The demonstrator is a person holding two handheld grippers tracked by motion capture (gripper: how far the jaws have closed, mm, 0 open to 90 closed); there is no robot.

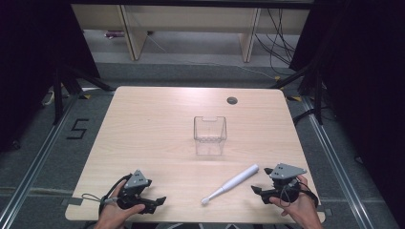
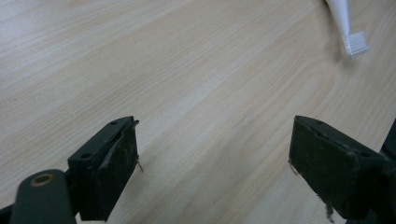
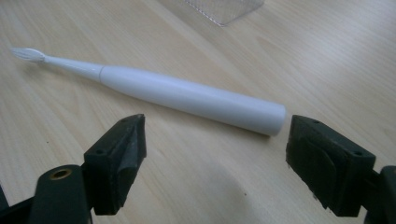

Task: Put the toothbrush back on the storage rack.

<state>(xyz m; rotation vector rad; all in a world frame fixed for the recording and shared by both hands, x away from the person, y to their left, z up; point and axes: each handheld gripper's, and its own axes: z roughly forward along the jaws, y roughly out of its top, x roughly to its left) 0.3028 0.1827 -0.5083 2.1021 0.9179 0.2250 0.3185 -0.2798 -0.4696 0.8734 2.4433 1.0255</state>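
The right gripper [image 1: 261, 192], jaws spread and empty, rests at five o'clock just beside the smooth white plastic electric toothbrush [image 1: 231, 183]; the left gripper [image 1: 155, 204] is likewise spread. Pinched off-centre, the round handle might roll away.

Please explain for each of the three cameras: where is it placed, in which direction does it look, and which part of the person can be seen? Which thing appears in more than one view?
High view: above the person's side, facing forward and down on the table; both hands, left claw, right claw.
Left gripper view: on the left claw, facing bare wood; open jaws, brush head at top right.
Right gripper view: on the right claw, facing the toothbrush handle; open jaws.
Shared: the toothbrush appears in all three; the clear container in two.
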